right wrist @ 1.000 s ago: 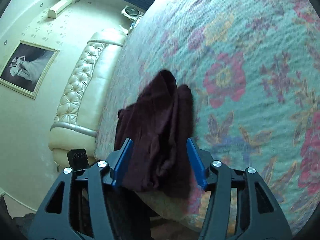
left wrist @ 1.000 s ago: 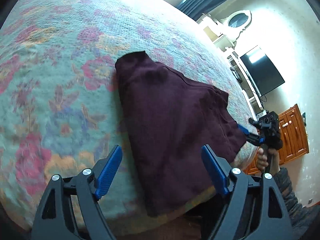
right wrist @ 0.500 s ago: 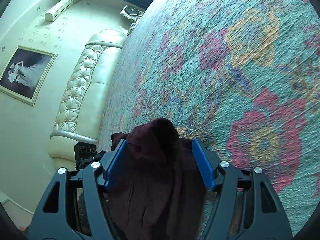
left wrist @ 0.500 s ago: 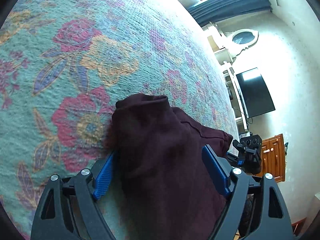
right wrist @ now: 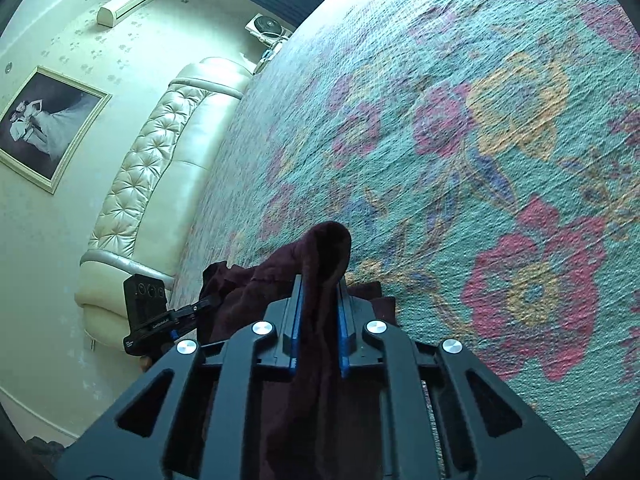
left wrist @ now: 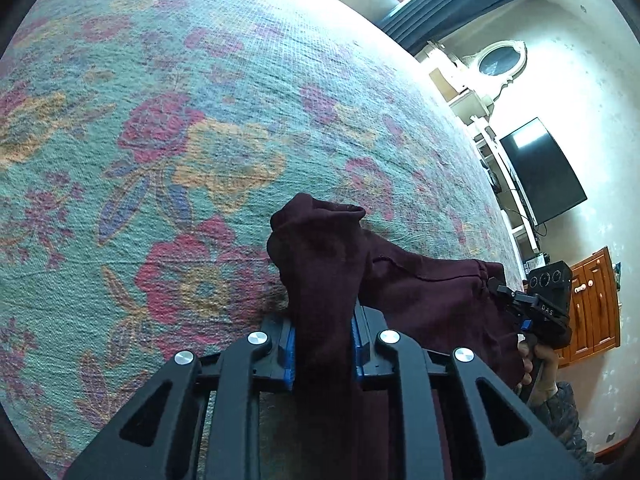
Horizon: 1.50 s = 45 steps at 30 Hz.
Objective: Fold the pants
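Dark maroon pants (left wrist: pixel 420 292) lie bunched near the front edge of a floral bedspread (left wrist: pixel 200 120). My left gripper (left wrist: pixel 322 320) is shut on one raised end of the cloth, which sticks up in a fold past its blue pads. In the right wrist view my right gripper (right wrist: pixel 320 292) has its jaws closing, with another fold of the pants (right wrist: pixel 256 280) pinched between the pads. Each gripper shows in the other's view: the right gripper (left wrist: pixel 496 286) at the cloth's far right end, the left gripper (right wrist: pixel 200 304) at its far left end.
A padded cream headboard (right wrist: pixel 160 152) bounds the bed on the left, under a framed picture (right wrist: pixel 44 120). A black TV (left wrist: pixel 540 172) and a wooden cabinet (left wrist: pixel 592 300) stand beyond the bed's right side. A person's hand (left wrist: pixel 536 364) holds the right gripper's handle.
Both grippers moved forward over the pants' near edge and went from wide open to closed on the cloth. The fabric now bunches up between each pair of pads.
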{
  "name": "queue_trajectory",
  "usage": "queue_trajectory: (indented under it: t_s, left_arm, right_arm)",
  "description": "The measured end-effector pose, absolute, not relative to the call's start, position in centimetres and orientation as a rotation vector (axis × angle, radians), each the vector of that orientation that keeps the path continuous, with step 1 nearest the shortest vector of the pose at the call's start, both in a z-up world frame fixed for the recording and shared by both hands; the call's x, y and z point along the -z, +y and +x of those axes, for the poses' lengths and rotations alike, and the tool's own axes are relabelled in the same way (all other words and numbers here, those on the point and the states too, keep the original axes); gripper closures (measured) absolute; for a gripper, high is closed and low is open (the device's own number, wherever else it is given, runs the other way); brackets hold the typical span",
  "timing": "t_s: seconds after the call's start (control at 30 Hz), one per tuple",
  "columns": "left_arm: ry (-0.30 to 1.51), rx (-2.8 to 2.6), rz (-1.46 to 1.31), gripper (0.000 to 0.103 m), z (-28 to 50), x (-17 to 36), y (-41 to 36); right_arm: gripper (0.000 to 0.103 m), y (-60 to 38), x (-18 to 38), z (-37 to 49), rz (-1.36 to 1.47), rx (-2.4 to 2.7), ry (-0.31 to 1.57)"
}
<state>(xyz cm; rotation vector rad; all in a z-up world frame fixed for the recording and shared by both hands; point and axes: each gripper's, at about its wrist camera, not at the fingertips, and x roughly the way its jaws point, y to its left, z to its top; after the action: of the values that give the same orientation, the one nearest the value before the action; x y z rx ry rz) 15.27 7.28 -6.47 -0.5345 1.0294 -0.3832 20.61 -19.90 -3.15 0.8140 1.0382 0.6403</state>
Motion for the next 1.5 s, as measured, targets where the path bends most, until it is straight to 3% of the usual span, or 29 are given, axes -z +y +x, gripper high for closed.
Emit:
queue_trajectory:
  t_s: [0.3,0.37,0.4,0.47,0.5,0.73,0.83,0.9,0.97,1.13,1.5]
  left_arm:
    - [1.046,0.412,-0.567,0.082,17.3,6.5,8.4]
    - [1.059,0.438,-0.576,0.081,17.3,7.1,8.9]
    - [1.065,0.443,-0.579,0.081,17.3,7.2,9.1]
    - [1.079,0.450,-0.597,0.080,17.5,7.8,9.4]
    - [1.085,0.450,-0.604,0.079,17.8,7.8,9.2]
    - [1.096,0.459,-0.634,0.076,18.1,8.7,9.5]
    - [1.095,0.462,-0.631,0.074,18.2,8.8,9.5]
    - [1.091,0.466,-0.634,0.074,18.1,8.9,9.6]
    - [1.086,0.473,-0.651,0.073,17.9,9.1,9.9]
    - [1.066,0.469,-0.629,0.076,17.4,8.8,10.1]
    - [0.994,0.383,-0.517,0.080,20.5,5.1,10.0]
  right_arm:
    - [0.091,-20.9,4.6,21.7,0.923,-0.660,1.081]
    - [0.079,-21.8,4.5,21.1,0.873,-0.612,1.089]
    - [0.077,-22.3,4.6,20.7,0.874,-0.611,1.087]
    - [0.052,-23.2,5.6,20.3,0.938,-0.626,1.115]
    - [0.045,-23.3,6.1,20.2,0.956,-0.636,1.126]
    - [0.034,-21.5,7.1,22.2,1.004,-0.803,1.154]
    - [0.035,-20.4,6.9,23.3,0.969,-0.818,1.189]
    - [0.044,-19.7,6.4,23.5,0.897,-0.773,1.217]
    - [0.066,-19.1,6.3,23.2,0.883,-0.755,1.227]
    - [0.082,-19.5,5.5,22.2,0.908,-0.725,1.150]
    - [0.084,-19.2,2.0,26.6,0.839,-0.699,1.029]
